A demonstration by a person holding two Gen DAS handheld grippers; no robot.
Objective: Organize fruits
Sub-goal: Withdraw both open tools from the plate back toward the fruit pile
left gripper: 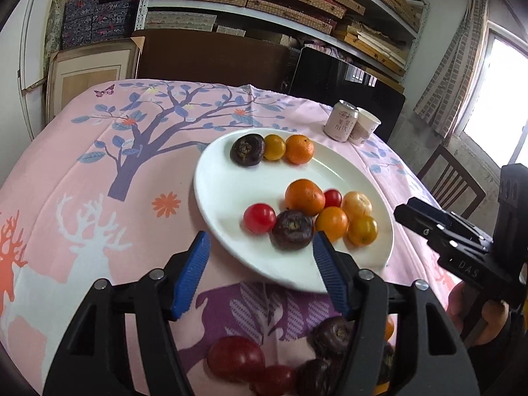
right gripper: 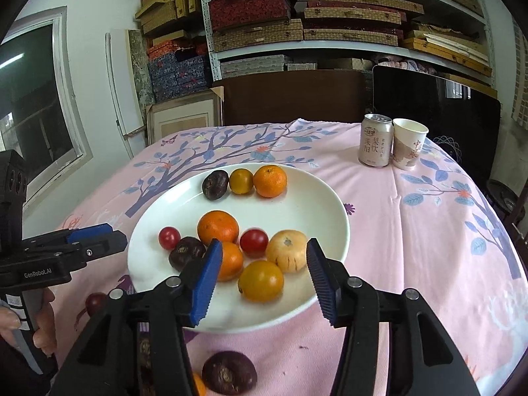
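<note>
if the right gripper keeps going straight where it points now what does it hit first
Most likely the round yellow-orange fruit at the near edge of the white plate, which sits centred between the open right gripper fingers. Depth is unclear, so the plate rim might come first.

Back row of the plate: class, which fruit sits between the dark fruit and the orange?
A small yellow fruit sits between the dark fruit and the orange, touching both. Both wrist views show it.
</note>
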